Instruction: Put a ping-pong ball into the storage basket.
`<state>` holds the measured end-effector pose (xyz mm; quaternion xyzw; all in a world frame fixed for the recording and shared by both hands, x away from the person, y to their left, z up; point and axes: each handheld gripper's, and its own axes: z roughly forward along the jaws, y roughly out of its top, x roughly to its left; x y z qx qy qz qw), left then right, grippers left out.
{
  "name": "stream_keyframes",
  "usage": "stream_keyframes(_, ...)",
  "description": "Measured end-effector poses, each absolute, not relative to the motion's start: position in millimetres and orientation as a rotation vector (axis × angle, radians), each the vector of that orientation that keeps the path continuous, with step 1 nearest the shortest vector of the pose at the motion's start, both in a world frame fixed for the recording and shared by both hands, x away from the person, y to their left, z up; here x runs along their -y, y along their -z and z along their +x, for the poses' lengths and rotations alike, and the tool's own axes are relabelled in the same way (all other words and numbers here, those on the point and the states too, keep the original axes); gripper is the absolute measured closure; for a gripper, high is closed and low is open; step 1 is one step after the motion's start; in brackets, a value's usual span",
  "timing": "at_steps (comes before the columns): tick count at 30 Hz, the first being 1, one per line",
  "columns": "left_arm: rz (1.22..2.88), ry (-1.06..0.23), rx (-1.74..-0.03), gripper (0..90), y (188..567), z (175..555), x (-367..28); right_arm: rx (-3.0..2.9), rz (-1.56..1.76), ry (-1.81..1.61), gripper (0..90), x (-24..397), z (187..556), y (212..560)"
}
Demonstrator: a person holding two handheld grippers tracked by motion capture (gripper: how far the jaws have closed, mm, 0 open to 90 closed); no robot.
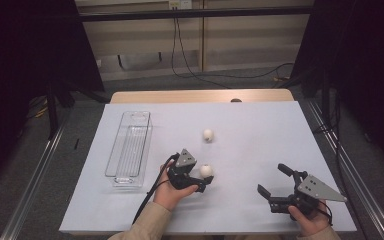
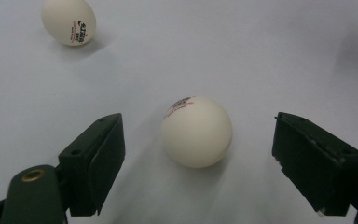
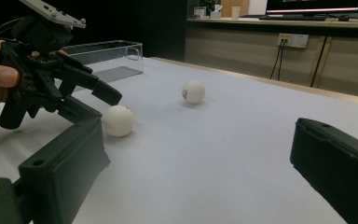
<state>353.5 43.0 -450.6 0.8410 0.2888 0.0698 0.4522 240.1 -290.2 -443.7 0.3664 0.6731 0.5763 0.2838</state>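
Near ball [image 2: 196, 132] sits on the white table [image 1: 260, 130] between the left gripper's [image 1: 203, 181] wide jaws — untouched. Far ball [image 1: 208, 134] lies beyond, bin [image 1: 129, 149] well left. Right gripper [image 1: 274, 181] — also wide, holding nothing — hovers apart.

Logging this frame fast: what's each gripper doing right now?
Left gripper: open, jaws either side of the near ball, not gripping it.
Right gripper: open, holding nothing.
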Motion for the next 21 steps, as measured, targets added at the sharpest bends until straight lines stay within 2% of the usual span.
stream_keyframes(21, 2.107, -0.152, -0.729, 27.5, 452.8, 359.9, -37.2, -1.798, 0.986, -1.547, 2.5, 290.7, 240.1, 443.5)
